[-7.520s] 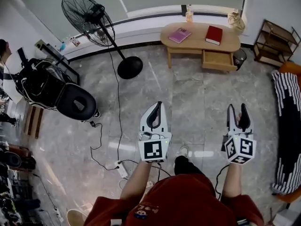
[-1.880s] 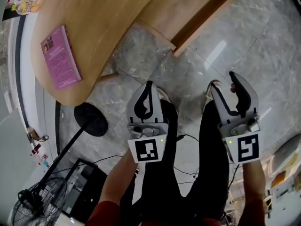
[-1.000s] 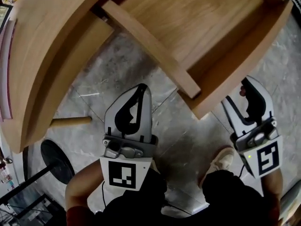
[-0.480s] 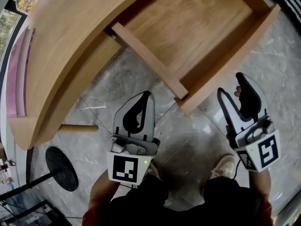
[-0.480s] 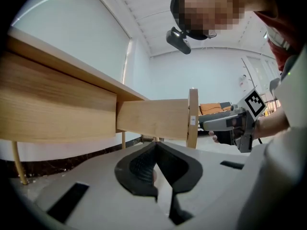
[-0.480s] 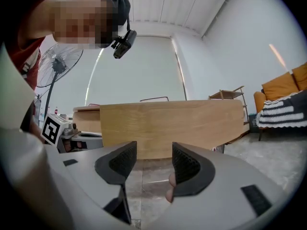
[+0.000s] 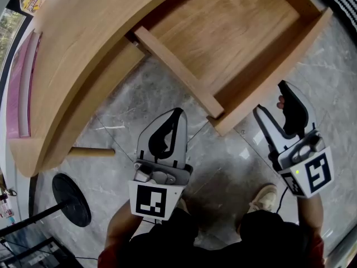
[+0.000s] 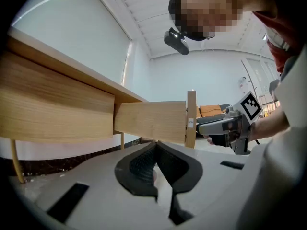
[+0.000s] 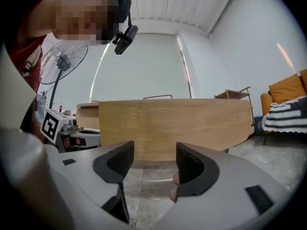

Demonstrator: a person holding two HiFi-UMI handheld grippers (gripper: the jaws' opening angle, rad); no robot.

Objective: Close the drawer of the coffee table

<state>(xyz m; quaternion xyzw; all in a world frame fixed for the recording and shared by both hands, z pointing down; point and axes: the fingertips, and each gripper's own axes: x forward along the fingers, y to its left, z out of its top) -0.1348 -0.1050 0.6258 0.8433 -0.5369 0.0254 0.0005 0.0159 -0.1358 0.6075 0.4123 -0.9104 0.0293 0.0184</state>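
The wooden coffee table point(image 7: 83, 43) has its drawer point(image 7: 223, 32) pulled out toward me. Its front panel point(image 7: 273, 74) runs diagonally just ahead of my right gripper point(image 7: 270, 98). In the right gripper view that panel point(image 9: 175, 128) fills the space beyond the jaws. The right gripper point(image 9: 154, 152) is opening and nothing is between its pads. My left gripper point(image 7: 178, 112) is shut on nothing, just short of the drawer's near corner point(image 7: 215, 113). The left gripper view looks over its shut tips point(image 8: 156, 145) at the drawer's side point(image 8: 151, 121).
A pink book point(image 7: 19, 94) lies on the tabletop's left end. A table leg point(image 7: 92, 151) and the fan's black base point(image 7: 71, 191) are on the marble floor at the left. My shoe point(image 7: 265, 197) is below the right gripper. An orange sofa point(image 9: 288, 87) is at the far right.
The right gripper's jaws have spread wider and it has drawn a little closer to the drawer's front panel. The left gripper has stayed shut and almost still.
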